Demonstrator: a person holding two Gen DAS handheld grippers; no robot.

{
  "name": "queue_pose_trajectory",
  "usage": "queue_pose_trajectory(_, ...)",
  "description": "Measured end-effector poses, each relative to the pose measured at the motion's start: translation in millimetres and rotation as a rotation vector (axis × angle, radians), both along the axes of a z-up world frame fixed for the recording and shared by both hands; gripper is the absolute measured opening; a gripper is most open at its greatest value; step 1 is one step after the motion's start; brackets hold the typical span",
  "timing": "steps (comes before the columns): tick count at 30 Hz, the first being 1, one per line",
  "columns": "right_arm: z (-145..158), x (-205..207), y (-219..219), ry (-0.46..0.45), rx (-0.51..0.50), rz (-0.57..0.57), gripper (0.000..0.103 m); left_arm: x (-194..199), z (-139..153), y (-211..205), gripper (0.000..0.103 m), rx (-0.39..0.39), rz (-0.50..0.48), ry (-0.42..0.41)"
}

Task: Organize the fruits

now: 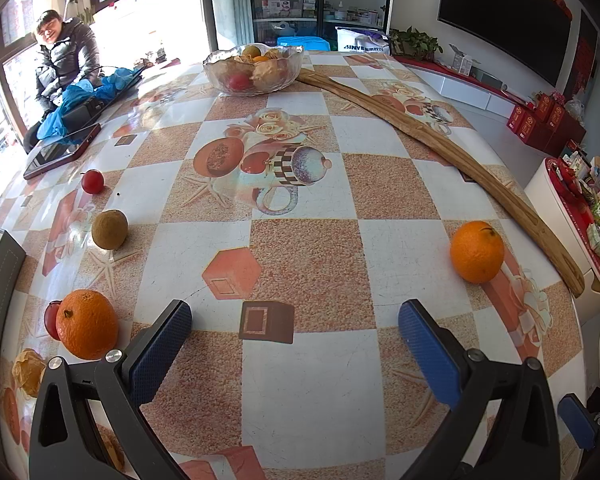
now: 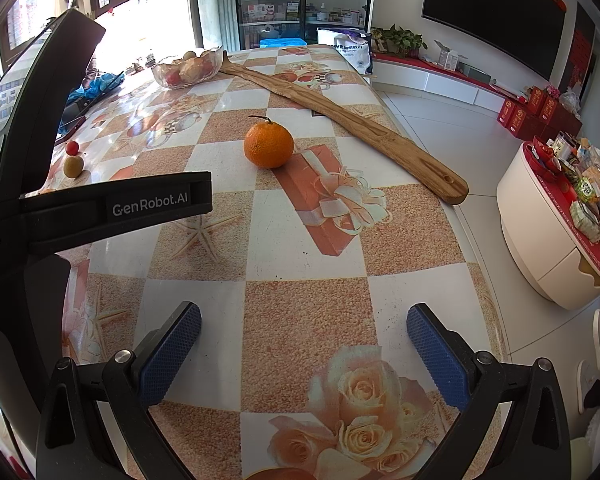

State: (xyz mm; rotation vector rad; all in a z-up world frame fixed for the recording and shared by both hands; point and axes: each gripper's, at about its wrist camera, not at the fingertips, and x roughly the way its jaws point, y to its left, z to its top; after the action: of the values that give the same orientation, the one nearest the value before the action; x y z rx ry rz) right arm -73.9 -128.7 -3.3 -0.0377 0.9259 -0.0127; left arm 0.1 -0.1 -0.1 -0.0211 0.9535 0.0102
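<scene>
A glass bowl (image 1: 220, 76) with several fruits stands at the table's far end; it also shows in the right wrist view (image 2: 160, 74). Loose on the table: an orange (image 1: 477, 251) (image 2: 268, 145) at the right, another orange (image 1: 86, 324) at the near left with a red fruit (image 1: 51, 319) behind it, a kiwi (image 1: 109, 229) (image 2: 73, 166) and a small red fruit (image 1: 92, 181) (image 2: 72, 147). My left gripper (image 1: 295, 324) is open and empty above the table. My right gripper (image 2: 304, 326) is open and empty, well short of the right orange.
A long wooden board (image 1: 440, 136) (image 2: 340, 120) lies along the table's right edge. A tablet (image 1: 60, 152) and blue cloth (image 1: 84, 96) lie at the far left, where a person (image 1: 64, 56) sits. The left gripper's body (image 2: 80, 208) fills the left of the right wrist view.
</scene>
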Motion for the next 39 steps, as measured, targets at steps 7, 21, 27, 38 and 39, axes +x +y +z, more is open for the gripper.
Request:
queue_pose_trajectory(7,-0.4,0.9,0.5,-0.001,-0.001,0.0,0.103,0.0,0.0,0.0,0.103,0.0,0.0,0.0)
queue_pose_trajectory(21,-0.1,0.1,0.2,-0.001,-0.001,0.0,0.103,1.1,0.1,-1.4,0.103,0.001,0.019,0.002)
queue_pose_trajectory(27,-0.1,0.1,0.2,-0.001,0.0,0.0,0.103,-12.2,31.0,-0.1,0.103,-0.044,0.035,0.005)
queue_pose_trajectory(38,0.1,-0.1,0.4,-0.002,-0.001,0.0,0.103,-117.2,58.5,101.9,0.103,-0.025,0.045,-0.068)
queue_pose_trajectory(39,0.2,-0.4,0.1,-0.002,-0.001,0.0,0.103,-122.0,52.2,109.0,0.103,-0.01,0.053,-0.045)
